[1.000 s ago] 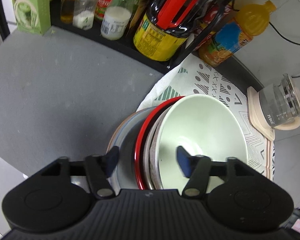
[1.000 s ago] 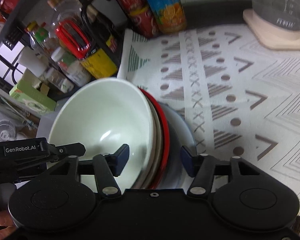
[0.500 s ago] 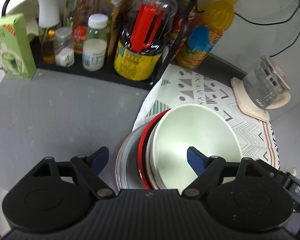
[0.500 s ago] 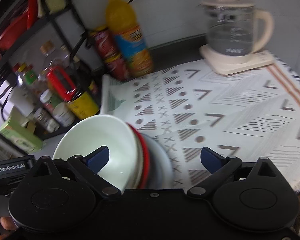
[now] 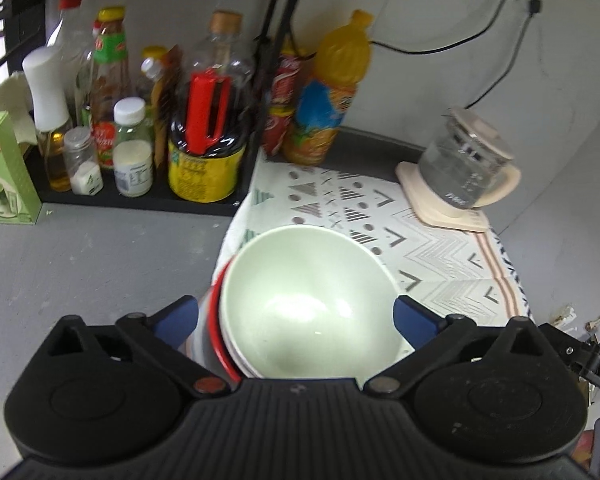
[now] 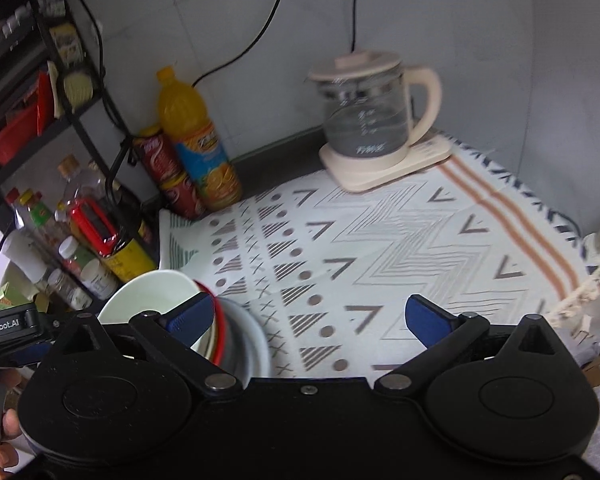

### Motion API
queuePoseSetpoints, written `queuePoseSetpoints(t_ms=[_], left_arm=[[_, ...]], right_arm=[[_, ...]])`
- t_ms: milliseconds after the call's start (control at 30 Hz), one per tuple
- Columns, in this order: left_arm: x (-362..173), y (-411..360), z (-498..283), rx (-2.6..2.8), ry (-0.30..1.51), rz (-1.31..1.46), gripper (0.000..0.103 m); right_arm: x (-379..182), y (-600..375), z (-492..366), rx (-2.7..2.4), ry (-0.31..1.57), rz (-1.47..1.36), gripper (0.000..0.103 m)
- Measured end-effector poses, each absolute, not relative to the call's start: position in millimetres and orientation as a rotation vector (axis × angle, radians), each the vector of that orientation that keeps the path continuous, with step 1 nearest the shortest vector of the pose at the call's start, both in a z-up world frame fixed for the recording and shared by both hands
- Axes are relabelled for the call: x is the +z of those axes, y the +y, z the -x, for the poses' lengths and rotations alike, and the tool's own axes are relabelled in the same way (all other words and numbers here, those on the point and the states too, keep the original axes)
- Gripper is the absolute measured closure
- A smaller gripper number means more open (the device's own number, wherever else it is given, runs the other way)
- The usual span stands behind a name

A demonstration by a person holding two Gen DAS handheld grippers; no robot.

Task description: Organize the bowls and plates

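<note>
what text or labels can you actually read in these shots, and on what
"GenRobot.AI": white lettering on the left gripper body, seen from the right wrist view, its first letter cut off by the frame edge.
Kettle: white markings, too blurred to read.
Orange drink bottle, red cans, condiment bottles, green carton: labels unreadable.

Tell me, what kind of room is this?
Probably a kitchen counter corner. A rack of sauce and oil bottles stands at the back, a glass kettle sits on its base, and stacked bowls rest on a patterned cloth.
</note>
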State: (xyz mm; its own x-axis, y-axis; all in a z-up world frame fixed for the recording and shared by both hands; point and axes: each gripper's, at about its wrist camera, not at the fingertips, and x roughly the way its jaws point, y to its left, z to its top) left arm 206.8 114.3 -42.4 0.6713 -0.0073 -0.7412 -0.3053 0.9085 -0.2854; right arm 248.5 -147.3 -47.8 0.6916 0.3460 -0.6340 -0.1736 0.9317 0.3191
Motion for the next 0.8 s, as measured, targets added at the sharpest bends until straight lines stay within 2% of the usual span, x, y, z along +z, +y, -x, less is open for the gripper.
queuePoseSetpoints(t_ms=[800], left_arm=[[1,38,-58,0.125,0.726,0.354,0.001]], right_arm=[[-30,-236,-103,0.299,0.620,-0.216,0.000]])
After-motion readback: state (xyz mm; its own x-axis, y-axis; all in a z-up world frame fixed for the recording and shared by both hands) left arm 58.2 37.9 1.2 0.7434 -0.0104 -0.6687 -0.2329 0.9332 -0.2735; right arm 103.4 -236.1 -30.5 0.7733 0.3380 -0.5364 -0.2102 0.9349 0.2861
